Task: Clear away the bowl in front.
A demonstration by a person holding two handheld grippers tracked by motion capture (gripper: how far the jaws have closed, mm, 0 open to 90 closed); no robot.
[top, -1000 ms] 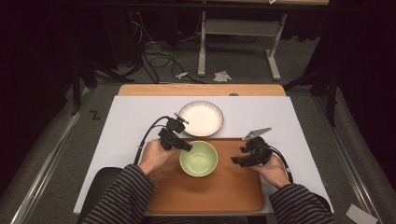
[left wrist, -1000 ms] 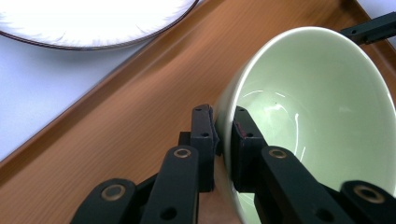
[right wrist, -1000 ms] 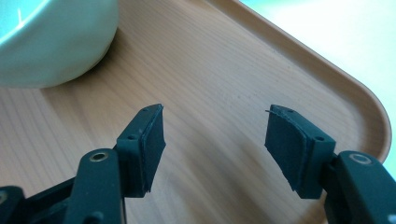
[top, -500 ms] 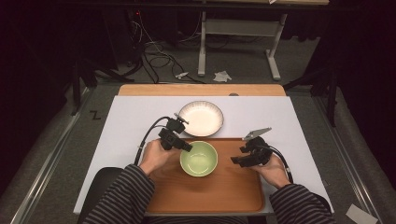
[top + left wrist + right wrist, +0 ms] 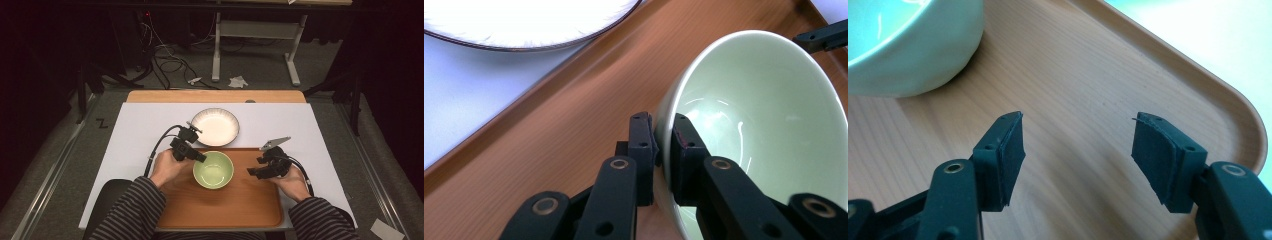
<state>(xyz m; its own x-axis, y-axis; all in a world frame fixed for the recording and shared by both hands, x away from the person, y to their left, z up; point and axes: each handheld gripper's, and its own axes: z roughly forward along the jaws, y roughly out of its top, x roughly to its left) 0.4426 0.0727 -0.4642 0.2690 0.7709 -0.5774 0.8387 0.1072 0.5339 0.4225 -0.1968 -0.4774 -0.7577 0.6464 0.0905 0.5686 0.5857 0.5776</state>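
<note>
Fingers (image 5: 644, 150) of your left gripper (image 5: 663, 145) pinch the near rim of the green bowl (image 5: 764, 130), one inside, one outside. That bowl sits on the wooden tray (image 5: 235, 210). Your right gripper (image 5: 1078, 150) hangs over bare tray, fingers wide, bowl just beyond. A white plate (image 5: 216, 126) rests on the desk past your left fingers.

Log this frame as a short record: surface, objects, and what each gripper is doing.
surface: white table with a wooden tray at the near edge
bowl: green bowl, empty, on the tray
plate: white plate, dark rim, on the table just beyond the tray
left gripper: shut on the bowl's rim, one jaw inside, one outside
right gripper: open, over bare tray to the right of the bowl, holding nothing
</note>
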